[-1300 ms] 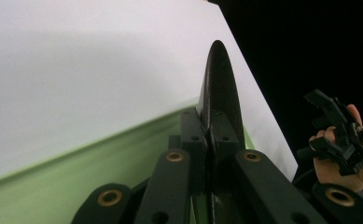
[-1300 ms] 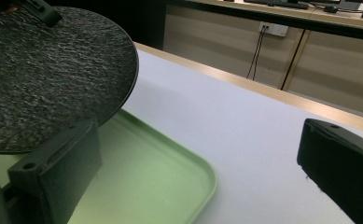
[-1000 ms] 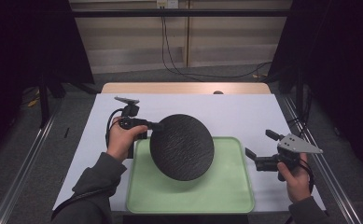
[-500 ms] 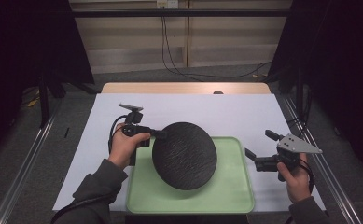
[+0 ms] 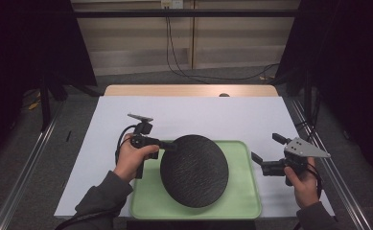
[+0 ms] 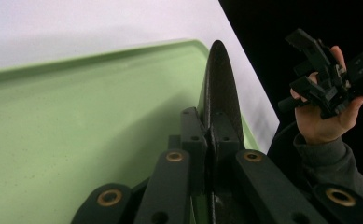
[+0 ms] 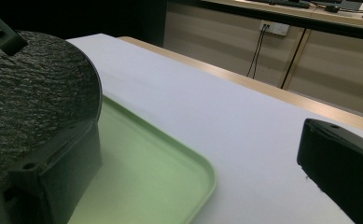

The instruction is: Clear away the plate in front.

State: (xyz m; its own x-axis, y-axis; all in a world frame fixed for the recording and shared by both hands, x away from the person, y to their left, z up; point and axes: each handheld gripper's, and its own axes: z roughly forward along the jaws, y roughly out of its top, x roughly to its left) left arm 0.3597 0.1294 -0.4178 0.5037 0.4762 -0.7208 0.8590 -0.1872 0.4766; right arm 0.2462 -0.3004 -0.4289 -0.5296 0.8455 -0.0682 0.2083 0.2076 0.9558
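You've got a rough, matt, slate-like black plate (image 5: pixel 194 170) over a smooth matt green plastic tray (image 5: pixel 241 203); white tbl cover looks matt.

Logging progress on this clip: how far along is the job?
Done: the left tool has gripped the black plate by its rim. In hand: the plate hangs tilted over the green tray. Left: laying it flat and letting go. The right tool waits open beside the tray.

Lab/test rig, white-covered table (image 5: pixel 193 112), black curtains (image 5: pixel 26 43), metal frame rails (image 5: pixel 26 167), wall sockets (image 5: pixel 170 4)
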